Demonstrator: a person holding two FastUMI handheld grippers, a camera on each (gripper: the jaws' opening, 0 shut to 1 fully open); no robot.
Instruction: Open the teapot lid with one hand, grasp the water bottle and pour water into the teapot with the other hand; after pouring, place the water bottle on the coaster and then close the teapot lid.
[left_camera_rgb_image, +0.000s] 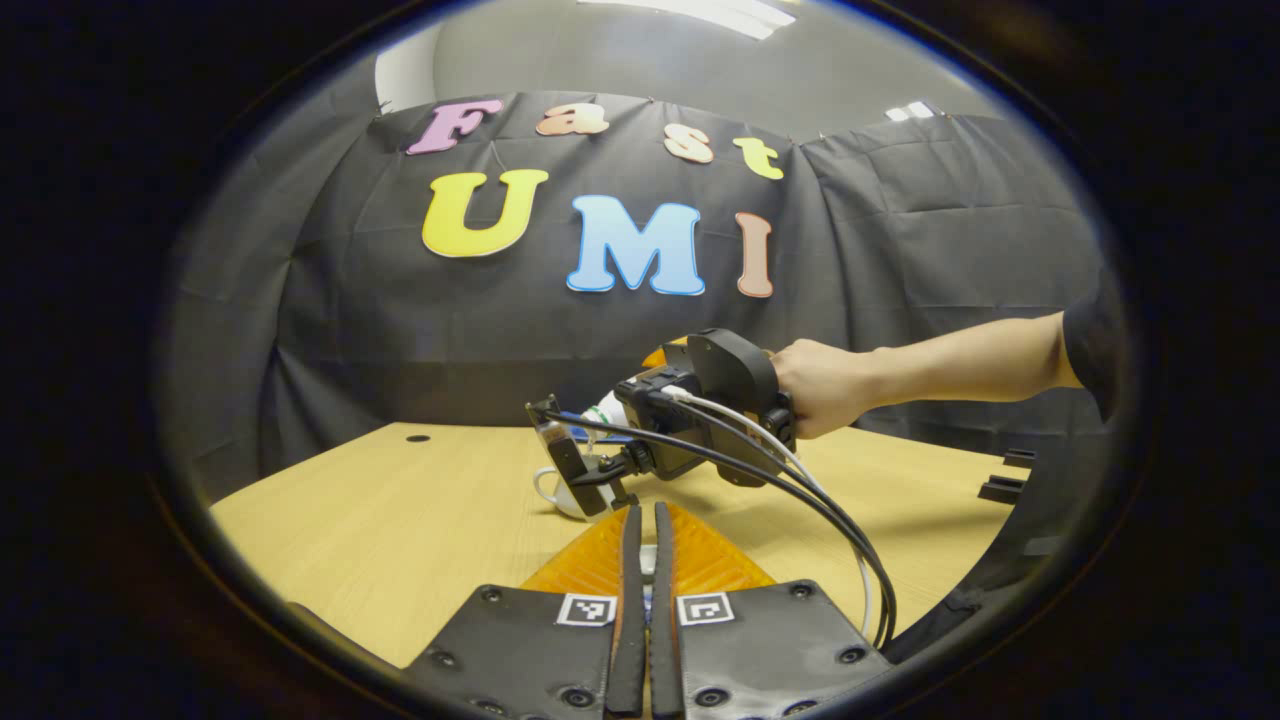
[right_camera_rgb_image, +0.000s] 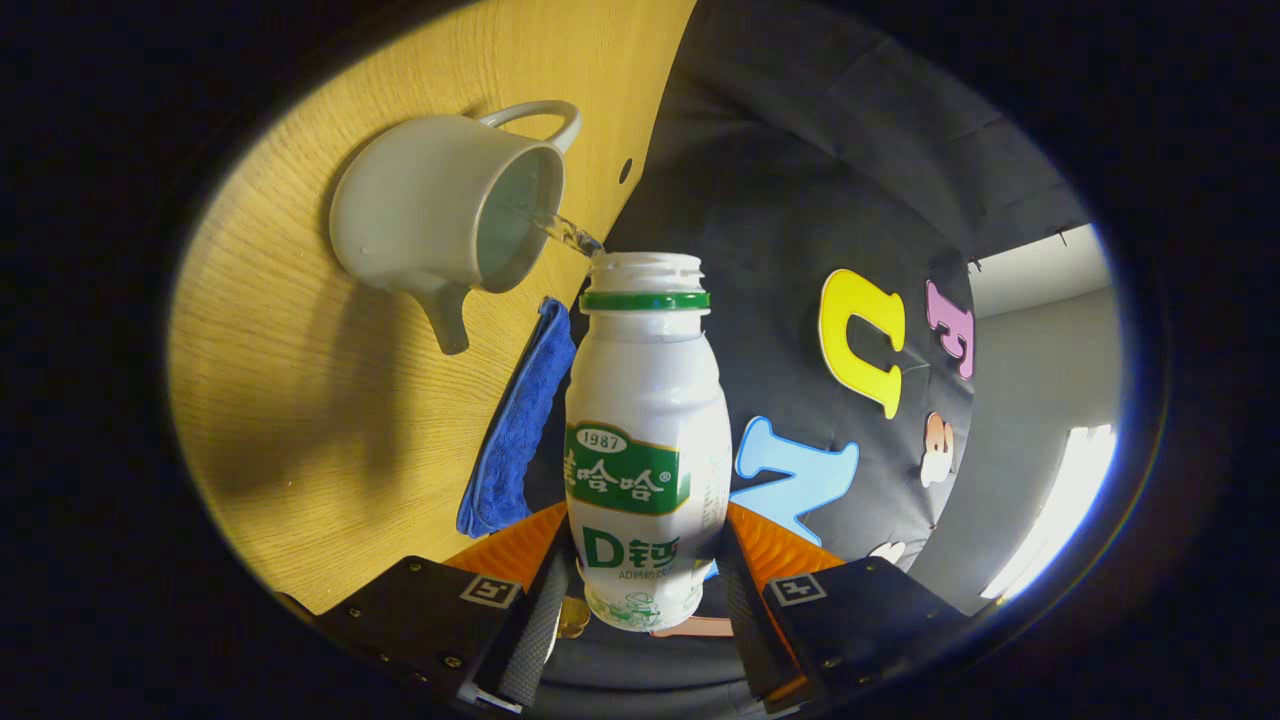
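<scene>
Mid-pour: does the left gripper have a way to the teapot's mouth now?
Probably not yet: the right gripper holds the bottle tilted over the teapot, water running into its mouth, and sits between it and the left gripper.

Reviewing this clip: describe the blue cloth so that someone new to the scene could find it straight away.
Start from the light wooden table in the right gripper view. Near its edge stands the open pale ceramic teapot; beside its spout lies the folded blue cloth. It alone is soft and blue, unlike the white plastic bottle held in the right gripper.
</scene>
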